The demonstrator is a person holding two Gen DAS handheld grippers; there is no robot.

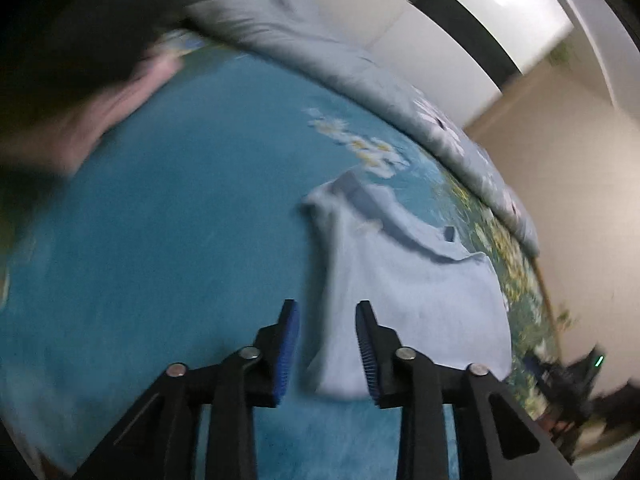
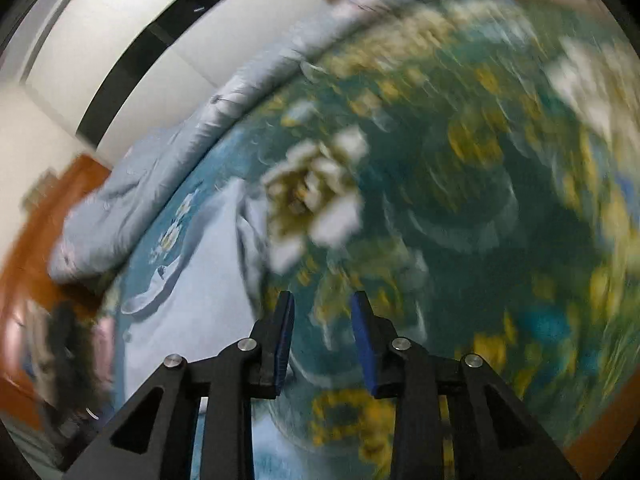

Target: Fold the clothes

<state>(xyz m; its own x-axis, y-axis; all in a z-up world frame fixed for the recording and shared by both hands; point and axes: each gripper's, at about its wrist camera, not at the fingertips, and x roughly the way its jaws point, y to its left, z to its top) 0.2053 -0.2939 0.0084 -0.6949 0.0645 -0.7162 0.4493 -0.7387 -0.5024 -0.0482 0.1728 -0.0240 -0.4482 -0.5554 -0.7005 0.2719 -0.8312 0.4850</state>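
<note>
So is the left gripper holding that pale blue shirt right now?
No, the left gripper is open above the shirt, gripping nothing.

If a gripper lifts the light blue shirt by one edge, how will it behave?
The shirt would probably droop and unfold: it lies limp and creased on the bedspread. It looks thin, so likely light. The left gripper is open, holding nothing.

A teal bedspread (image 1: 160,220) printed with white and yellow flowers (image 2: 316,196) covers the bed, a rumpled pale blue quilt (image 1: 304,40) along its far edge beside a white wall (image 1: 420,28).
</note>
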